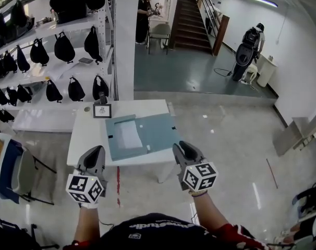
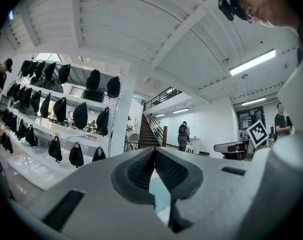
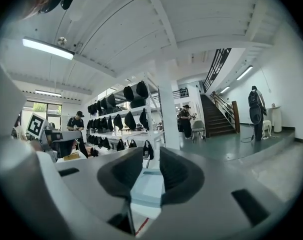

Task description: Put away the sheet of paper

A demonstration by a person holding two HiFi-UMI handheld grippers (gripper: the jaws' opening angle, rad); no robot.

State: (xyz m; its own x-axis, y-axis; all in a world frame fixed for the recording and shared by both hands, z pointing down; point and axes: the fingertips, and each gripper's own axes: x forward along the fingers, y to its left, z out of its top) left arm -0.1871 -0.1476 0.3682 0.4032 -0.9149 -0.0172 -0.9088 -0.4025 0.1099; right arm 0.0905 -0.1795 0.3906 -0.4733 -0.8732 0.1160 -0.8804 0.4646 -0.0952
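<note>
Nearest the lens in the head view, the left hand-held gripper (image 1: 97, 151) and right hand-held gripper (image 1: 182, 148) hang short of the white surface (image 1: 87, 137). The sheet of paper (image 1: 130, 134) lies flat on an open blue-green folder (image 1: 160, 132) there, apart from both. Left gripper view: jaw tips pressed together, nothing pinched. Right gripper view: jaws spread, nothing between them.

sheet (image 1: 130, 134) on folder (image 1: 159, 130), folder on tbl (image 1: 86, 137)
</note>
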